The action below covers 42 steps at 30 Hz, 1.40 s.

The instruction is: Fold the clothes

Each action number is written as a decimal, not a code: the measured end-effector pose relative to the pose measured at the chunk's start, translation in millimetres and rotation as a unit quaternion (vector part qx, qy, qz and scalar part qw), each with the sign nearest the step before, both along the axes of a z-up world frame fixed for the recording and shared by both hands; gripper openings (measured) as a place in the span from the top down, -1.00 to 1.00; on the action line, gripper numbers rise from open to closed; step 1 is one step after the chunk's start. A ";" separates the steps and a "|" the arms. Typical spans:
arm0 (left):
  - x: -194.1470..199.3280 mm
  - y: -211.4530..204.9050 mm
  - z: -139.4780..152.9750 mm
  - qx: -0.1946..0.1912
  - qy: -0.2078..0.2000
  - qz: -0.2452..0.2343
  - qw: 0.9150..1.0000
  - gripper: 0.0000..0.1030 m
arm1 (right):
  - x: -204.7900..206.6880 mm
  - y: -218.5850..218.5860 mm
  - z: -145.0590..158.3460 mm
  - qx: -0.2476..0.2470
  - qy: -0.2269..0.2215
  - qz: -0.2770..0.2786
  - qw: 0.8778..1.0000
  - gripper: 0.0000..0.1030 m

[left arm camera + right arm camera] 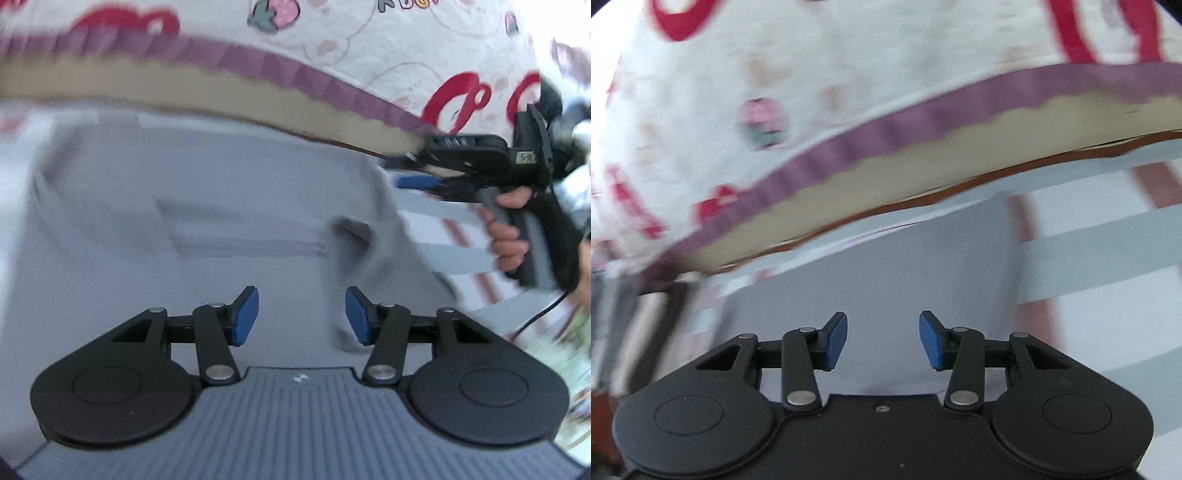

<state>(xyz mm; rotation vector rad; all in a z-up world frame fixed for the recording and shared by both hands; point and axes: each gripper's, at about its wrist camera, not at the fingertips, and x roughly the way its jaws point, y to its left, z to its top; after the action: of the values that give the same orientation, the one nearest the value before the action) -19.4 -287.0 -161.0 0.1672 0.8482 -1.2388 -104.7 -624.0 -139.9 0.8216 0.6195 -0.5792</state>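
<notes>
The left claw (301,315) stands partly open at lower centre of the left wrist view, its blue pads (245,317) apart with nothing between them. Beneath and beyond it lies the grey garment (184,206), spread across the middle of that frame on a striped sheet (436,254); a fold ridge rises just right of centre. At the right edge, a hand (508,236) grips the handle of the right claw (417,182), which hangs over the garment's right border. In the right wrist view, the right claw (882,339) is likewise partly open and empty, with the grey garment (886,266) filling the centre behind it. A printed quilt (812,74) with purple trim crosses the top of both frames. Both views are motion-blurred.
</notes>
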 end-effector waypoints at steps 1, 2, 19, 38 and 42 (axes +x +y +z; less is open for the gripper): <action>14.5 1.2 2.1 0.002 -0.014 0.008 1.000 0.00 | -0.6 -7.0 -3.1 0.005 0.014 -0.012 1.000 0.15; 33.3 3.8 4.3 0.005 -0.018 0.025 1.000 0.00 | -1.0 -12.3 -5.7 0.010 0.026 -0.019 0.999 0.22; 158.5 69.9 -12.5 0.014 0.030 0.234 0.972 0.05 | 36.9 11.1 -25.4 -0.148 0.248 0.075 0.954 0.59; 172.2 81.4 -12.5 -0.026 0.041 0.233 0.971 0.05 | 57.6 13.1 -21.2 -0.113 0.225 0.074 0.965 0.94; 181.9 80.7 -5.4 -0.051 0.043 0.216 0.974 0.07 | 54.3 -3.1 5.5 -0.102 0.120 0.058 0.986 0.94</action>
<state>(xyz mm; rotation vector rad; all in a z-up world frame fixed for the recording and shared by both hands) 162.5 -206.4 -166.4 -0.1511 0.8392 -0.8804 -50.4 -627.1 -134.4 0.5228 0.8084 -0.6300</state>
